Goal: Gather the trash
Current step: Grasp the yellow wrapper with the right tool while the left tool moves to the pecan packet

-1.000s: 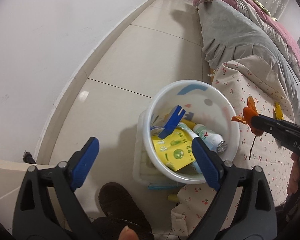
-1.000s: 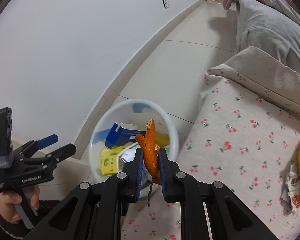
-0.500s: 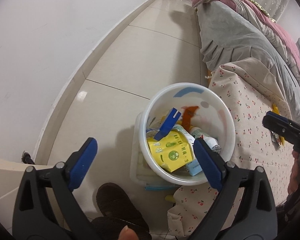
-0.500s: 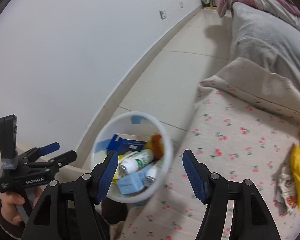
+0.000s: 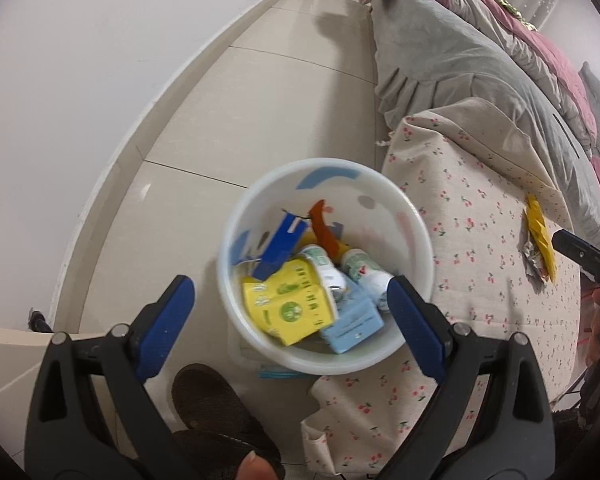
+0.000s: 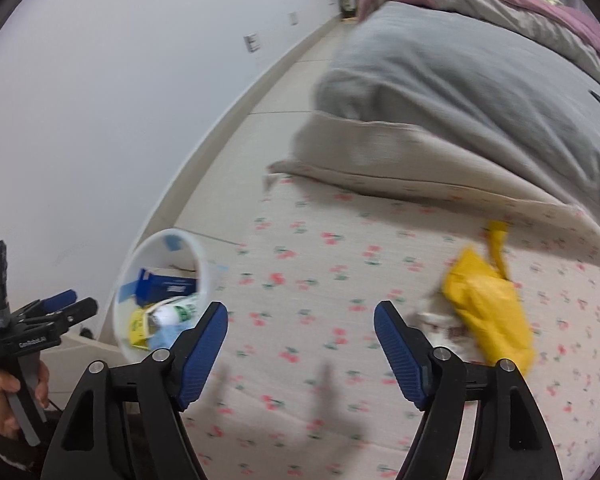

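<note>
The orange peel [image 5: 324,228], pinched between the right gripper [image 6: 300,344] jaws a second ago, now lies in the white bucket [image 5: 416,236], while those jaws are opening with nothing between them, the yellow wrapper [image 6: 488,304] just beyond the right-hand one.

A plain white wall [image 5: 80,80] runs down the left side, with a pale skirting board [image 5: 188,80] along its foot and a socket plate [image 6: 252,43] higher up. The floor [image 5: 260,112] is large glossy beige tiles with thin dark joints. To the right stands a bed [image 6: 340,288] with a cherry-print sheet, a grey quilt [image 6: 460,92] and a pink blanket [image 5: 540,48] heaped further back.
</note>
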{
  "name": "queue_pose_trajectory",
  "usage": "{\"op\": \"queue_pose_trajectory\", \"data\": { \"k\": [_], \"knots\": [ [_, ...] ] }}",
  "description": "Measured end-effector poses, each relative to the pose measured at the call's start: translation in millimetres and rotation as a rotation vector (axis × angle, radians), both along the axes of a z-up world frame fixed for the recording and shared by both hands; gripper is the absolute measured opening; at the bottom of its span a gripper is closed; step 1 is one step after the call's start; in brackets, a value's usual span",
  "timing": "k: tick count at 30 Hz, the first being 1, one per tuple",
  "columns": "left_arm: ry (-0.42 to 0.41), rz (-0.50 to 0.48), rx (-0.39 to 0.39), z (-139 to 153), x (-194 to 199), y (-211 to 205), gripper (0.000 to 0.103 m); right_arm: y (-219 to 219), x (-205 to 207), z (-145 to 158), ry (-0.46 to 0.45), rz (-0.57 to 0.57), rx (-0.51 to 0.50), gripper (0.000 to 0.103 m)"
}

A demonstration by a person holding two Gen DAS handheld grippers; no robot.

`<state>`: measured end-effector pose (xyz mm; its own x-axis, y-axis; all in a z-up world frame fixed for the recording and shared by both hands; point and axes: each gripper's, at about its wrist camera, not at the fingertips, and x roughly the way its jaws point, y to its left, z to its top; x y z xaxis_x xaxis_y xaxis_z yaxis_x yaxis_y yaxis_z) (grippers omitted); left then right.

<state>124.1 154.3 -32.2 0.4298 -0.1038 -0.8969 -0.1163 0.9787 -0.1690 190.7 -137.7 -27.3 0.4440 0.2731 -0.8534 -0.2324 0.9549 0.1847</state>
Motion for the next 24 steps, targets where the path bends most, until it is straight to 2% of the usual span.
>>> {"op": "queue_pose_trajectory", "data": {
  "k": [4,9,14,24],
  "knots": [
    [-0.002,-0.017,0.005,2,4,-14,0.097,-34,3,3,-0.010,-0.040,-0.049,0.086],
    [-0.001,-0.028,0.019,3,11,-28,0.098,-70,9,-2,-0.019,-0.086,-0.124,0.088],
    [0.005,-0.054,0.020,3,17,-46,0.098,-103,18,-15,0.036,-0.109,-0.125,0.088],
    [0.019,-0.093,0.018,0,27,-77,0.098,-119,34,-42,0.108,-0.059,-0.175,0.088]
  ]
}}
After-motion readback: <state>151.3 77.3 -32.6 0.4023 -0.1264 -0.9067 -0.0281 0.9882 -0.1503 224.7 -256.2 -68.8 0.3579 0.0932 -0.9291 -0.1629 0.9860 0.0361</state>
